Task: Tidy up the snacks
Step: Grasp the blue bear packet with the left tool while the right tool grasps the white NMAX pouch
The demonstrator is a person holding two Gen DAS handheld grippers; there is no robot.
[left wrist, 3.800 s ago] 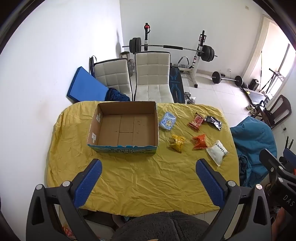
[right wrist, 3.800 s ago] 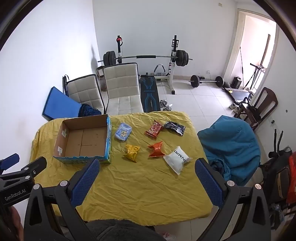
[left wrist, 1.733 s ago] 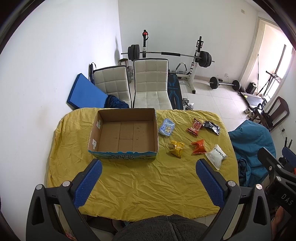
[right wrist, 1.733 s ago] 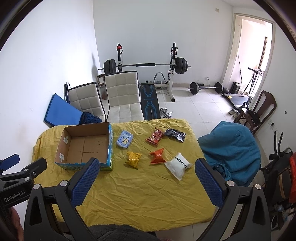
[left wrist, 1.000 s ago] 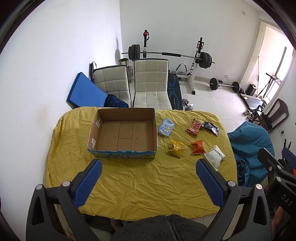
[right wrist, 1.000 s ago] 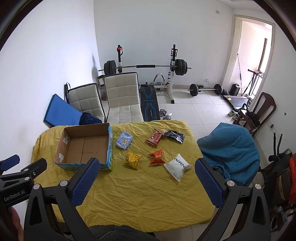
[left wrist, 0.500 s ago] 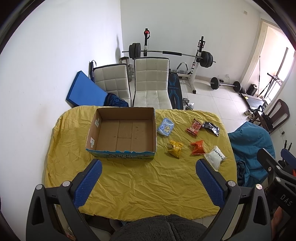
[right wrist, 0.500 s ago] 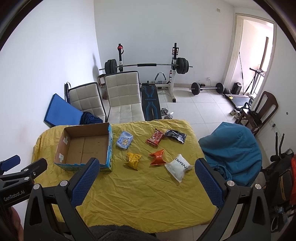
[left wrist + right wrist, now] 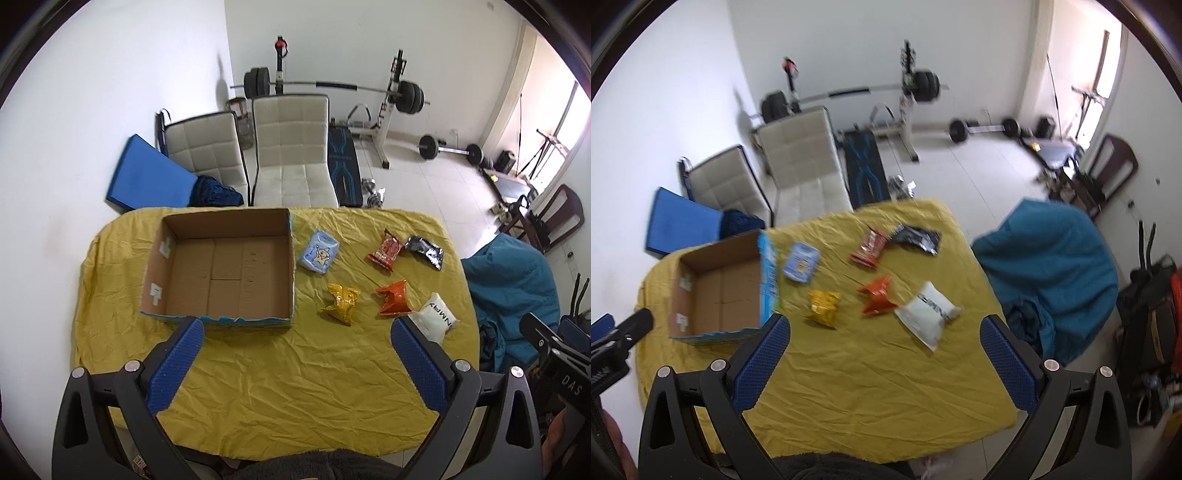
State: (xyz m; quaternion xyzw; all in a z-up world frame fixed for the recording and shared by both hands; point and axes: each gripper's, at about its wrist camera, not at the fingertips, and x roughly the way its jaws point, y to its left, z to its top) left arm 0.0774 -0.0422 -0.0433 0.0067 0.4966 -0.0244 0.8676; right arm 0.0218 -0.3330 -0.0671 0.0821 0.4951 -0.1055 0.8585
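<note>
An empty cardboard box (image 9: 221, 273) (image 9: 720, 288) sits on the left of the yellow-covered table (image 9: 295, 384) (image 9: 879, 380). To its right lie several snack packs: light blue (image 9: 318, 251) (image 9: 801, 261), yellow (image 9: 341, 300) (image 9: 823, 306), orange (image 9: 393, 297) (image 9: 880, 295), red (image 9: 386, 249) (image 9: 870, 248), black (image 9: 424, 252) (image 9: 918, 238) and white (image 9: 437, 318) (image 9: 928, 318). My left gripper (image 9: 295, 354) hangs open above the table's near side, holding nothing. My right gripper (image 9: 884, 350) is open too, high above the table near the white pack.
Two white padded chairs (image 9: 291, 147) stand behind the table, beside a blue mat (image 9: 147, 181). A barbell rack (image 9: 395, 96) fills the back. A teal beanbag (image 9: 1052, 266) sits right of the table. The other gripper shows at the right edge (image 9: 554, 354) and the left edge (image 9: 613, 339).
The right wrist view has tilted and swung towards the snacks, now blurred, with the table nearer. The left gripper has barely moved. Both stay open.
</note>
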